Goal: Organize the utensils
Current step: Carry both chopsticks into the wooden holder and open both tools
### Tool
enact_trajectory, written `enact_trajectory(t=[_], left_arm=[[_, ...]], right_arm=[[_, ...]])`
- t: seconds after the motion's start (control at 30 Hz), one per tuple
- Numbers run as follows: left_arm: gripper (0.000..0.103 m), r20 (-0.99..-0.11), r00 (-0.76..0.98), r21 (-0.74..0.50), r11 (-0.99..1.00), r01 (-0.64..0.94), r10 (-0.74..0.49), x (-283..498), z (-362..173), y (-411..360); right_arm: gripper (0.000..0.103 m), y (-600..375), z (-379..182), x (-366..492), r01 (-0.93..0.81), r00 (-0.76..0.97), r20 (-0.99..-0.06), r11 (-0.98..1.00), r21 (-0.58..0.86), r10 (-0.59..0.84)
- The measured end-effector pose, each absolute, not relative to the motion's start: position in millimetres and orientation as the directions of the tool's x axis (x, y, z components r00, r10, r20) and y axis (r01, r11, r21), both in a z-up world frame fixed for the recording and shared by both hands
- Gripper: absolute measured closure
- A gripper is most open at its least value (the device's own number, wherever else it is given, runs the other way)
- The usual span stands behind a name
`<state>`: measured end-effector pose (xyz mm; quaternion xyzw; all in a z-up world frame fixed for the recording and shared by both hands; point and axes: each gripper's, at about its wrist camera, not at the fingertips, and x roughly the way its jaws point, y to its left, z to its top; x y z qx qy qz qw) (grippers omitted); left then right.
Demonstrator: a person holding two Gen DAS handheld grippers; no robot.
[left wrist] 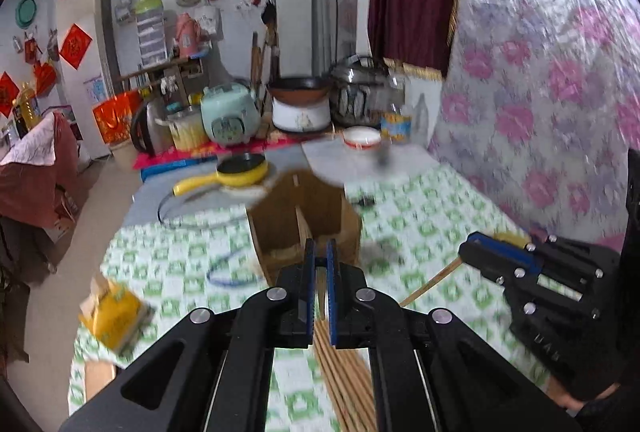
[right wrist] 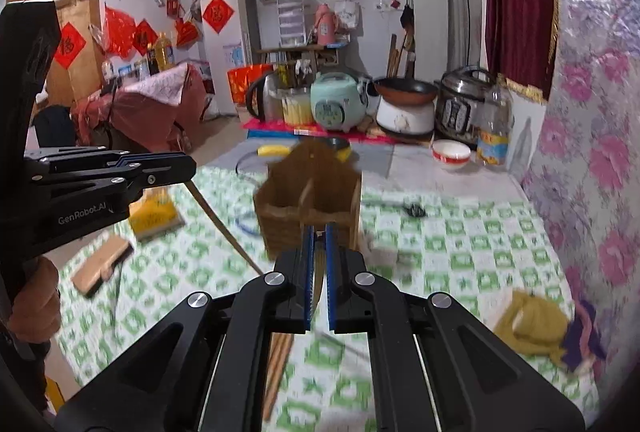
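A wooden utensil holder (left wrist: 304, 220) with a middle divider stands on the green-checked tablecloth; it also shows in the right wrist view (right wrist: 308, 204). My left gripper (left wrist: 319, 252) is shut on a bundle of wooden chopsticks (left wrist: 344, 372) that hangs down toward the camera, just short of the holder. My right gripper (right wrist: 319, 232) is shut on wooden chopsticks (right wrist: 280, 356), close in front of the holder. Each gripper shows in the other's view: the right gripper (left wrist: 480, 244) with chopsticks below it, the left gripper (right wrist: 180, 162) with chopsticks slanting down.
A yellow box (left wrist: 114, 312) lies at the table's left edge, a blue rubber band (left wrist: 232, 272) beside the holder. A yellow pan (left wrist: 240, 170), white bowl (left wrist: 362, 138), bottle (right wrist: 494, 128) and cookers (left wrist: 230, 116) stand behind. A yellow cloth (right wrist: 532, 324) lies right. Floral wall on the right.
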<state>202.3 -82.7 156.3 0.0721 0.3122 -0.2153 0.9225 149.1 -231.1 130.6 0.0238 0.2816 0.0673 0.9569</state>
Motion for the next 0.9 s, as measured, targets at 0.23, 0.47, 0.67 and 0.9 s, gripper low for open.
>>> enact_trajectory(t=[0.23, 0.47, 0.67, 0.9], left_arm=[[0.097, -0.502, 0.795, -0.054, 0.93, 0.363, -0.34, 247.9, 197.3, -73.4], [0.097, -0.571, 0.741, -0.152, 0.932, 0.328, -0.354, 306.0, 148.1, -62.5], [0.052, -0.648, 0.683, -0.191, 0.94, 0.283, -0.337, 320.7, 96.1, -48.7], [0.036, -0.629, 0.715, -0.179, 0.952, 0.248, -0.305, 292.1, 99.2, -30.3]], right_arm=[[0.096, -239.3, 186.0, 191.4, -0.065, 0.923, -0.369, 0.99, 0.125, 0.107], [0.096, -247.8, 148.5, 246.5, -0.022, 0.898, -0.43, 0.986, 0.168, 0.093], [0.09, -250.5, 103.8, 265.7, -0.008, 0.848, -0.521, 0.986, 0.165, 0.094], [0.082, -256.9, 116.0, 233.6, -0.003, 0.873, -0.481, 0.985, 0.173, 0.087]])
